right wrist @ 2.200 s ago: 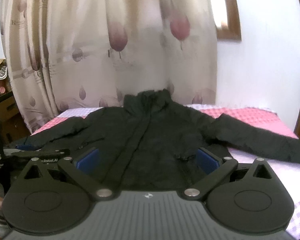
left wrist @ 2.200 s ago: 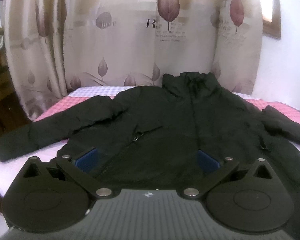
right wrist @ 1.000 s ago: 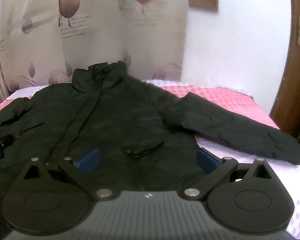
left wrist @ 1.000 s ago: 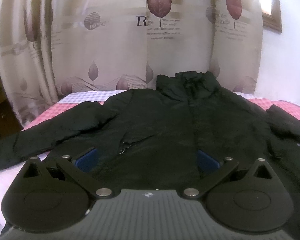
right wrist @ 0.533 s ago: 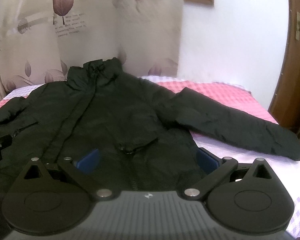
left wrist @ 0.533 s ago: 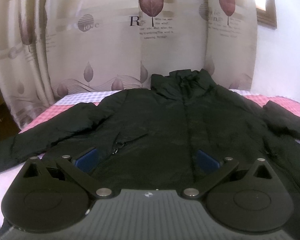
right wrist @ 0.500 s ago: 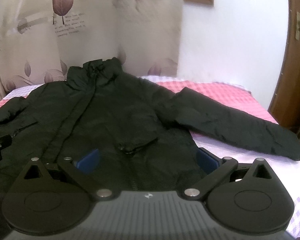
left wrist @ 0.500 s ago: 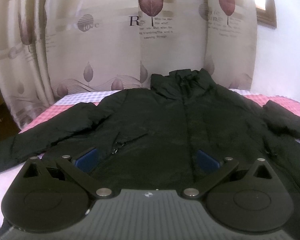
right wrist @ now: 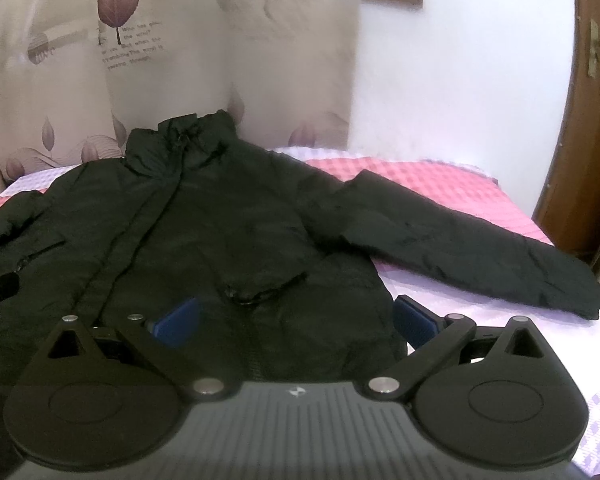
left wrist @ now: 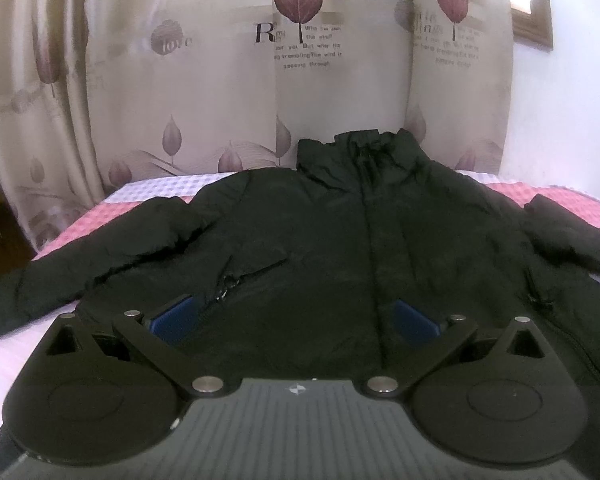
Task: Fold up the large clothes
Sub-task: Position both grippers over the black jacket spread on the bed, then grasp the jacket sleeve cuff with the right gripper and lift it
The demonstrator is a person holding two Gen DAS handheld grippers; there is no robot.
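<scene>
- The large black puffy zip-front jacket (left wrist: 340, 248) lies spread face up on the pink-and-white checked bed (right wrist: 420, 172), sleeves out to both sides.
- We hold the left tool (left wrist: 296, 320) and right tool (right wrist: 296, 322) above its hem, jaws wide apart, gripping nothing.
- It looks soft, bulky and slick, so we judge that thin pinches may slip.
- We would take the right sleeve (right wrist: 480, 248) near its cuff, gathering plenty of cloth.
</scene>
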